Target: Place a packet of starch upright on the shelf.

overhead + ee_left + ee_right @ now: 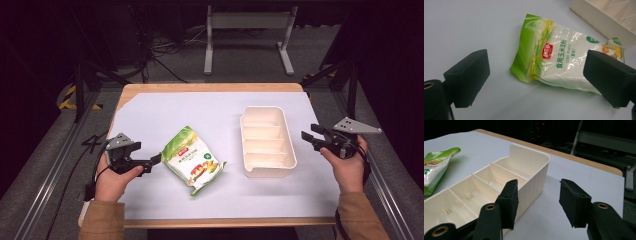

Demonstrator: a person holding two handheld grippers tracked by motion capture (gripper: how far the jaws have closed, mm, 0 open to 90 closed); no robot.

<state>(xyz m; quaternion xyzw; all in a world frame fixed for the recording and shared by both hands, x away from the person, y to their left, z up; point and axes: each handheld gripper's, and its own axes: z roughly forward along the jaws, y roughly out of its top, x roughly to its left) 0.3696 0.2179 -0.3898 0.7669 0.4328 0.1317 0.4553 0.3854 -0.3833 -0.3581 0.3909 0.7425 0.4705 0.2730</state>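
A green and white corn starch pouch [192, 159] lies flat on the white table cover, left of a cream divided tray [267, 142]. My left gripper [156, 159] sits just left of the pouch, jaws open, with nothing between them. In the left gripper view the pouch [559, 60] lies ahead between the spread jaws, the left gripper [536, 77] clear of it. My right gripper [306, 135] hovers just right of the tray, open and empty. In the right gripper view the tray [524, 167] stands ahead and to the left of the right gripper [539, 198], and the pouch [435, 167] shows at the far left.
The table [210, 87] has a wooden rim around the white cover. A white metal frame [247, 37] stands on the floor beyond the far edge. Aluminium rails [55, 165] run along both sides. The tray corner [604, 20] shows at the upper right of the left gripper view.
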